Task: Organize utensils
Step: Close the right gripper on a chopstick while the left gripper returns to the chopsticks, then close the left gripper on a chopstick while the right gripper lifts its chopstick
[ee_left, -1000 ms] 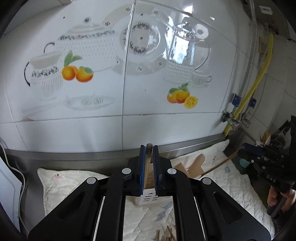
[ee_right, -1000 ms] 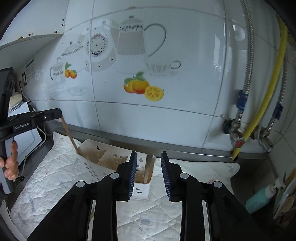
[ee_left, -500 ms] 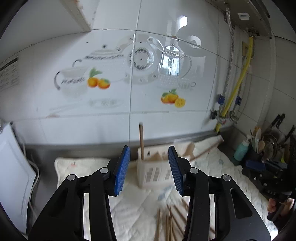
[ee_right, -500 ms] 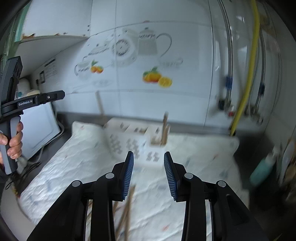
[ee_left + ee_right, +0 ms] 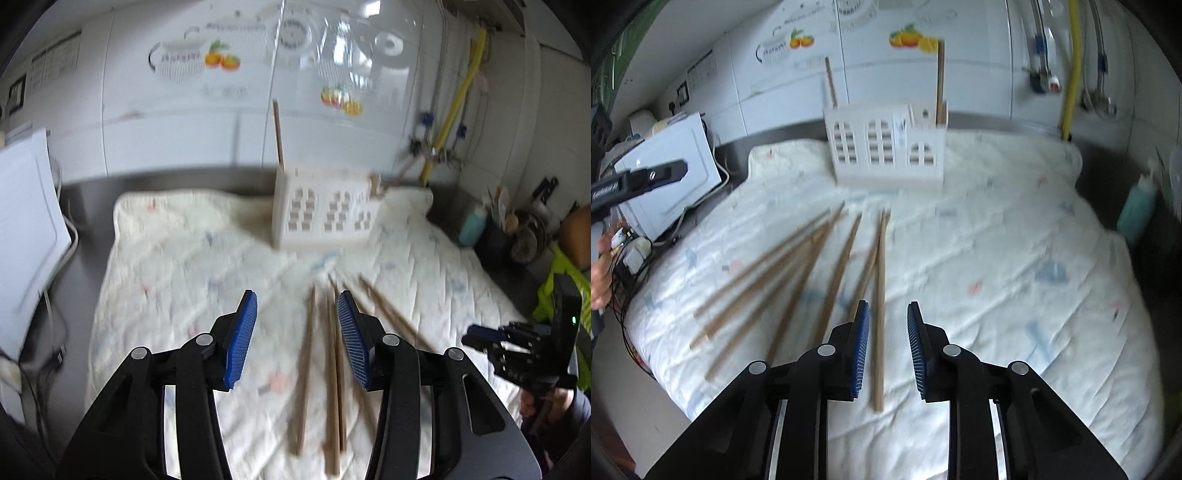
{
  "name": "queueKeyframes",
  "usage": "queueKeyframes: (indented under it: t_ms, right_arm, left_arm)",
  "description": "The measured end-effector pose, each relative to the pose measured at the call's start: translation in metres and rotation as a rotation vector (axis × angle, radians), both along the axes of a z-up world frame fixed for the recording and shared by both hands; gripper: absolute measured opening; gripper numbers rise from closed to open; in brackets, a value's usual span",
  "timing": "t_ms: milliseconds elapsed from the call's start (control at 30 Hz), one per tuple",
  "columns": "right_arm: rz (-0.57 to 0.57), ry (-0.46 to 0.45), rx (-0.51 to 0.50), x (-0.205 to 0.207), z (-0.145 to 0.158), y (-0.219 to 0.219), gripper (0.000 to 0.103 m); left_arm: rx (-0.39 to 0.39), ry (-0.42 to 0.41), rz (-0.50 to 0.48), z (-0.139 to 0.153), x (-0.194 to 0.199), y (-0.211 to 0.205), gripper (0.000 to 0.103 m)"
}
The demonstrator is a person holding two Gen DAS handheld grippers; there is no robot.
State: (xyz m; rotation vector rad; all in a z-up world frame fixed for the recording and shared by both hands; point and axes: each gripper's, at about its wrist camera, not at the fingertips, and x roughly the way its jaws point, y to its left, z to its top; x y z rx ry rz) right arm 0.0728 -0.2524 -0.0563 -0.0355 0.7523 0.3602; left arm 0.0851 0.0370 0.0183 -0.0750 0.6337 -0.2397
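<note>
At the far left a white appliance [image 5: 670, 173] sits on the counter [image 5: 737, 149], beside a quilted white cloth [image 5: 1015, 266] that covers most of the surface. The left hand-held gripper [image 5: 297, 334] hovers above the cloth with its blue-padded jaws spread apart and nothing between them. In the left wrist view, a few loose wooden chopsticks [image 5: 306, 365] lie on the cloth below and just ahead of it, running roughly along the line of its fingers.

In the right wrist view, the same scatter of chopsticks fans out across the left half of the cloth, tips converging toward the back. Behind them, near the tiled wall [image 5: 979, 74], stands a white utensil holder [image 5: 886, 147] with arched cut-out windows. One chopstick [image 5: 830, 83] stands upright at the holder's left end, and another upright chopstick [image 5: 940, 77] stands in its small right compartment.

The right hand-held gripper [image 5: 885, 350] is also parted and holds nothing; a single chopstick [image 5: 880, 295] lies on the cloth directly beneath the gap between its jaws, apart from both pads as far as can be seen.

Further right, a yellow hose [image 5: 1071, 66] runs down the wall, and a teal bottle [image 5: 1137, 210] stands at the counter's right edge.
</note>
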Motion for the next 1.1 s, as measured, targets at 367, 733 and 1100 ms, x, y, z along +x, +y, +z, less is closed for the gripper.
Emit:
queueKeyframes:
  t_ms: [367, 733, 1100]
  right_arm:
    - [-0.036, 0.064, 0.030, -0.014, -0.040, 0.000, 0.015]
    - [-0.039, 0.054, 0.021, -0.018, -0.044, 0.000, 0.007]
    - [-0.052, 0.039, 0.045, -0.020, -0.047, -0.002, 0.007]
  left_arm:
    - [-0.014, 0.142, -0.030, -0.071, -0.031, -0.001, 0.046]
    - [0.074, 0.171, -0.061, -0.104, -0.031, -0.016, 0.030]
    - [0.070, 0.180, -0.064, -0.118, -0.022, -0.020, 0.017]
